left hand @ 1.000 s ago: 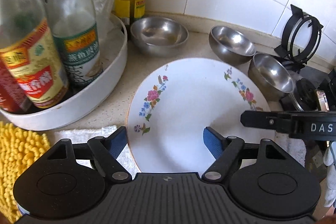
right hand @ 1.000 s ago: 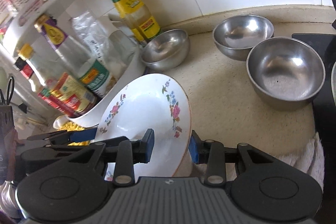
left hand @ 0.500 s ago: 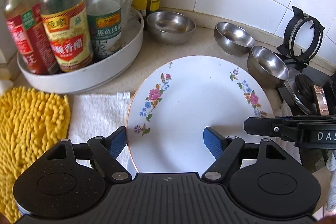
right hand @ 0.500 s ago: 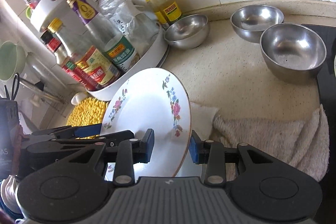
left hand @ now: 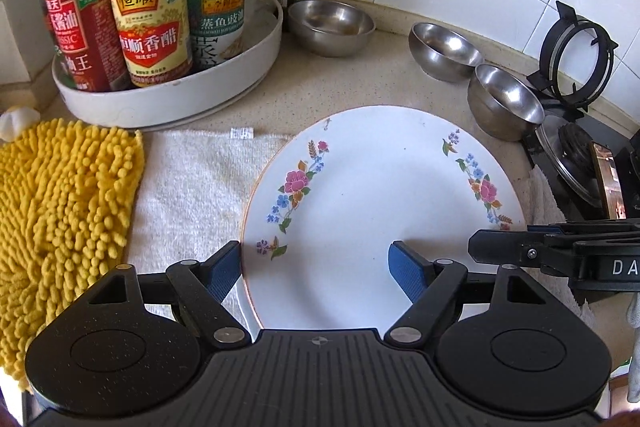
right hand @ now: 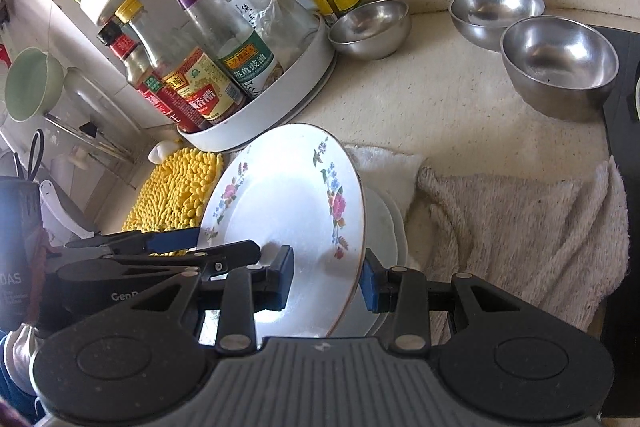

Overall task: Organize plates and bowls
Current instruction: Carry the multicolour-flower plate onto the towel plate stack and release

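Both grippers have carried the plate (right hand: pixel 288 211) back over the towel (right hand: pixel 520 227); right gripper (right hand: pixel 326 277) pinches its rim, left gripper (left hand: pixel 316 271) spread wide, so lower it level.

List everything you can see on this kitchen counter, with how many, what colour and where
Floral plate: one, white with flowers, tilted, right edge held by the right gripper.
Plates underneath: plain white, below the floral plate; count unclear.
Steel bowls: three, silver, at the back near the tiled wall.
Bottle tray: one, white, round, back left, holding sauce bottles.
Yellow mat: one, shaggy, left.
White towel: one, between mat and plate.
Beige towel: one, rumpled, right.
Burner ring: one, black, far right by the wall.
Left gripper: black with blue pads, open, at the plate's near edge.
Right gripper: same colours, shut on the plate's rim.
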Available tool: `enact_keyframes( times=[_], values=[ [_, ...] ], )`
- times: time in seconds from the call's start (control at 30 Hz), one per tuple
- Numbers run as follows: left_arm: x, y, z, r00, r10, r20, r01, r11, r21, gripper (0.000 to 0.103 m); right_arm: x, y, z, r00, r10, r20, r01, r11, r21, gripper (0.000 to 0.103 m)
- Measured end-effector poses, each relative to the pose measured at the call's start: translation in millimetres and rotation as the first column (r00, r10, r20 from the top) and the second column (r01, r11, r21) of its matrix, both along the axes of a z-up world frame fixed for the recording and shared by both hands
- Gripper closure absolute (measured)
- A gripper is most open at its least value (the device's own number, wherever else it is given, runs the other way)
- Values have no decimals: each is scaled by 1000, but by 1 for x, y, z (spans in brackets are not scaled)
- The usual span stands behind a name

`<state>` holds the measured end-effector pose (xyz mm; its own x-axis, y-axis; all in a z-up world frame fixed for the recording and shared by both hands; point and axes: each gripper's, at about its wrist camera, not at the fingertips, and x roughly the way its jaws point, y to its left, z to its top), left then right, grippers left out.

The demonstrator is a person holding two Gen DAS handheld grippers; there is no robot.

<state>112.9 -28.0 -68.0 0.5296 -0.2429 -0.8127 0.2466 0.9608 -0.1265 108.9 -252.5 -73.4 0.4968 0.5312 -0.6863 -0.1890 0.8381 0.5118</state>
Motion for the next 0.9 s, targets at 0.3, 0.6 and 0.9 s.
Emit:
enact_keyframes(
  times=[0.3,0.6,0.9],
  values=[
    [-5,6,-7,1000,3,-23,-3,1000,17,19,-8,7,-10,999,14,-38,-14,1000,1,48],
    [-1,9,-18,999,-6,-50,6,1000,8,23,-9,16,-18,1000,18,-12,-19,997,-79,47],
    [2,15,-7,1000,26,2,-26,1000,5,25,-3,16,-10,994,-20,106,42,976,-214,47]
  ],
)
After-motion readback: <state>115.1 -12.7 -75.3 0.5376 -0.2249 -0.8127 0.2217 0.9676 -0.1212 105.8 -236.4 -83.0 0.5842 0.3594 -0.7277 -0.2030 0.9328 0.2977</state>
